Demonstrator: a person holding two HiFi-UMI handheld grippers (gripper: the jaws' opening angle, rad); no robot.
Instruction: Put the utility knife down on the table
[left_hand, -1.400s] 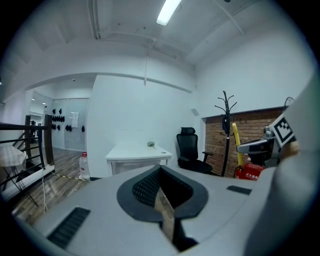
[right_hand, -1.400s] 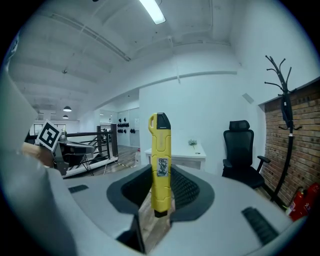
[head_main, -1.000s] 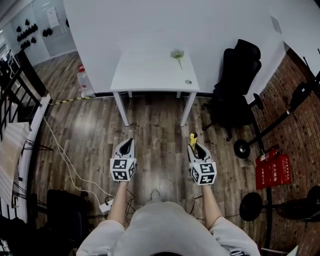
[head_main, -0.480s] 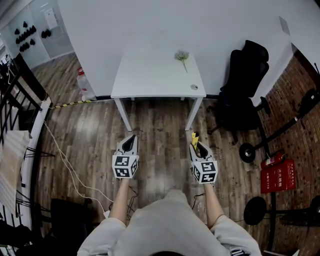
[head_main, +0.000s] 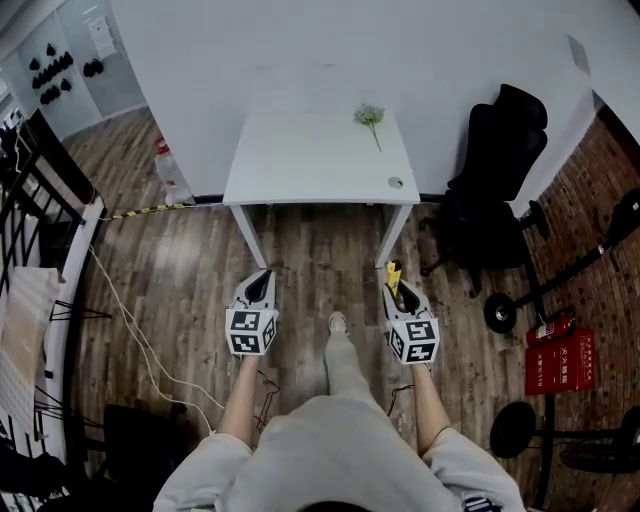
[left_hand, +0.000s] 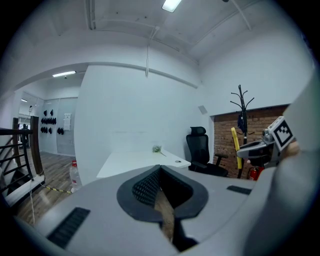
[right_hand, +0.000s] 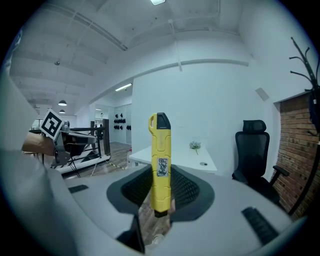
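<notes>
A yellow utility knife (right_hand: 160, 162) with a black tip stands upright between the jaws of my right gripper (right_hand: 161, 192), which is shut on it. In the head view the utility knife (head_main: 393, 273) pokes out of the right gripper (head_main: 398, 292) above the wooden floor, short of the white table (head_main: 300, 160). My left gripper (head_main: 259, 284) hangs level with it on the left, jaws together and nothing in them. The left gripper (left_hand: 160, 187) view shows the table (left_hand: 135, 161) ahead.
On the table lie a small flower sprig (head_main: 368, 116) at the back and a small round object (head_main: 396, 183) near the front right corner. A black office chair (head_main: 500, 170) stands right of the table. A red fire extinguisher box (head_main: 560, 360) sits far right; cables (head_main: 130, 320) run across the floor at left.
Both grippers and the person have moved forward toward the table, which now sits nearer in the head view. A foot has stepped forward between the grippers. The grip on the knife is unchanged.
</notes>
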